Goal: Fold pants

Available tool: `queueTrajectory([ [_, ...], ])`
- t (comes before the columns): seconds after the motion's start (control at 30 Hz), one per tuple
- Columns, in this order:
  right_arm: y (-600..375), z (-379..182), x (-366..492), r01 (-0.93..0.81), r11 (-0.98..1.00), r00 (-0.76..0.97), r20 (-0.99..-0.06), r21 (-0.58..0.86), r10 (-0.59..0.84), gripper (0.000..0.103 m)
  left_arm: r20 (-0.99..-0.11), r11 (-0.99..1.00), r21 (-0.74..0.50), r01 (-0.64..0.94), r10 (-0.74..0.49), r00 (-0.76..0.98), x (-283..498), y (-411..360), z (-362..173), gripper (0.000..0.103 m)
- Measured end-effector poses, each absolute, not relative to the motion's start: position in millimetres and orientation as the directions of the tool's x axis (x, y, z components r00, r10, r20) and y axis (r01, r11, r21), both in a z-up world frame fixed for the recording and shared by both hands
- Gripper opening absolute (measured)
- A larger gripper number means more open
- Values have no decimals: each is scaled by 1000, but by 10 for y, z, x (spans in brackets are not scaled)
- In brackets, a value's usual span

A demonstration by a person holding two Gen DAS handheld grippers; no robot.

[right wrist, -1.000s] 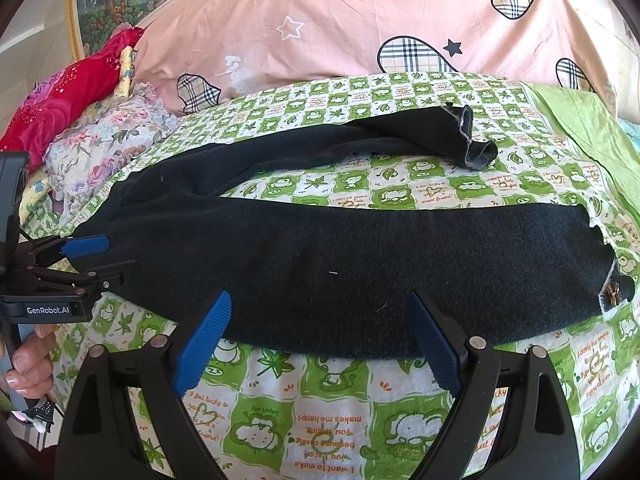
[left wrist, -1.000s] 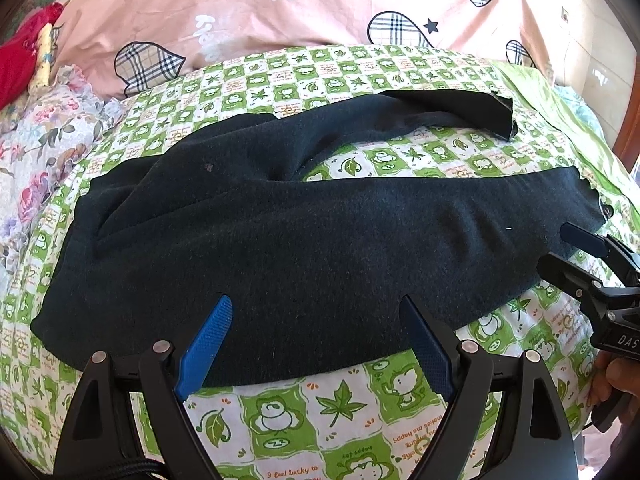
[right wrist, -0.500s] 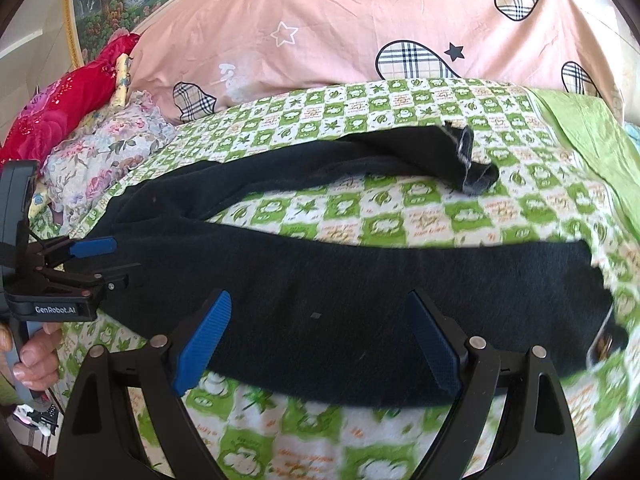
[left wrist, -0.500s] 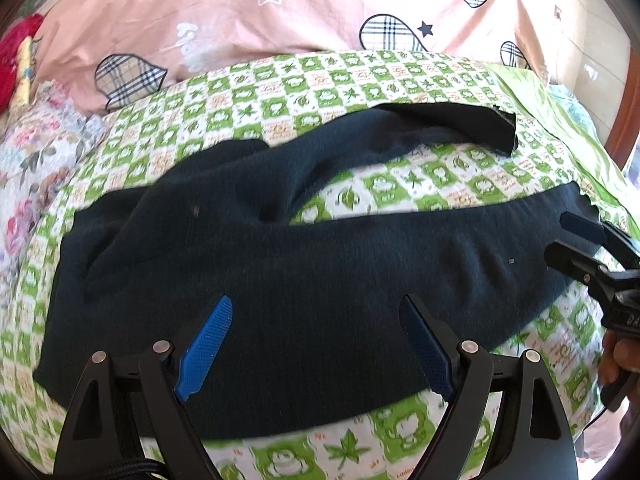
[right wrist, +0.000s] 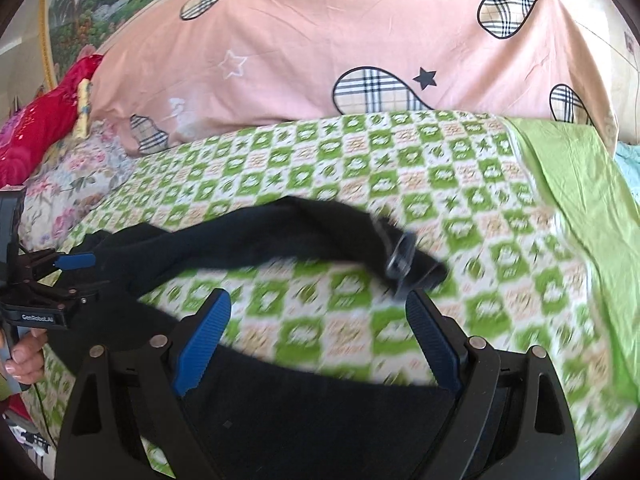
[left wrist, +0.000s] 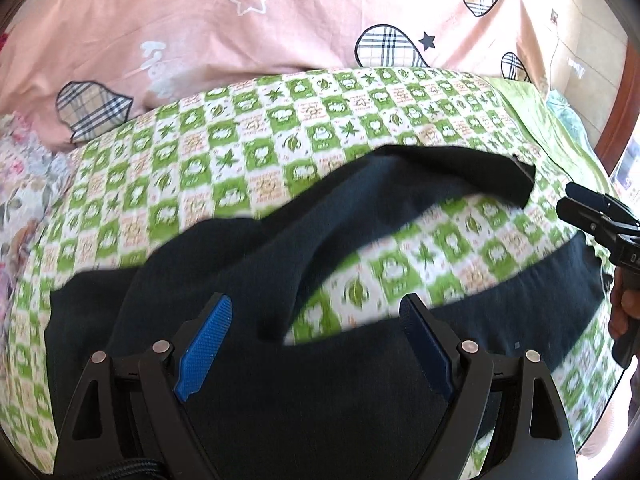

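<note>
Jaws on the left gripper [left wrist: 316, 344] stand wide apart with nothing between the blue pads, poised above the near leg of the pants [left wrist: 340, 400], close to the waist and crotch end. Jaws on the right gripper [right wrist: 318, 340] are likewise spread and hold nothing, hanging over the same near leg toward its cuff end.

The pants are dark, nearly black, and lie spread on the bed [left wrist: 248, 148] over a green-and-white checked sheet. Both legs run left to right and splay apart; the far leg [right wrist: 304, 228] curves away and ends in a turned-up cuff, with a wedge of sheet showing between it and the near leg.

By my reading the fold has not begun: both tools sit over the near long edge, so the step in hand looks like the approach to a first grasp. The next move calls for lowering each pair of pads onto the near leg's edge, pinching the cloth only and not the sheet beneath, then carrying that leg across onto the far one so the two lie stacked.

Each hand grips its handle from below; the left hand [right wrist: 24, 356] shows at the edge of the right view, and both tools point forward across the bed toward the pink duvet [right wrist: 320, 40].
</note>
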State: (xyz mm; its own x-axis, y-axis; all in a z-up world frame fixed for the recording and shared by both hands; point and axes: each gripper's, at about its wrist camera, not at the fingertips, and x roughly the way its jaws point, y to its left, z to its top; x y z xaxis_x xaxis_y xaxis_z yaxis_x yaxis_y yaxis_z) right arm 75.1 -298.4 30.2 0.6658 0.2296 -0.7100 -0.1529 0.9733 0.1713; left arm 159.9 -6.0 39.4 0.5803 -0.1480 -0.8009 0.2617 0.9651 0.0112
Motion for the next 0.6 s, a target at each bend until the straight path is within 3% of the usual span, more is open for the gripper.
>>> queueTrajectory([
  [0.3, -3084, 171, 1435, -199, 976, 599, -779, 83, 188, 89, -835, 945, -18, 327, -194, 515, 2281, -260, 351, 87],
  [0.37, -3068, 63, 1567, -234, 969, 571, -794, 84, 207, 82, -844, 939, -9, 344, -191, 501, 2445, -322, 305, 87],
  [0.53, -3032, -153, 1767, -287, 953, 512, -826, 95, 237, 45, -871, 920, 0, 391, -192, 452, 2859, -493, 168, 87],
  [0.6, -3062, -168, 1787, -293, 951, 511, -824, 102, 245, 38, -880, 914, -2, 405, -194, 434, 3012, -554, 115, 87],
])
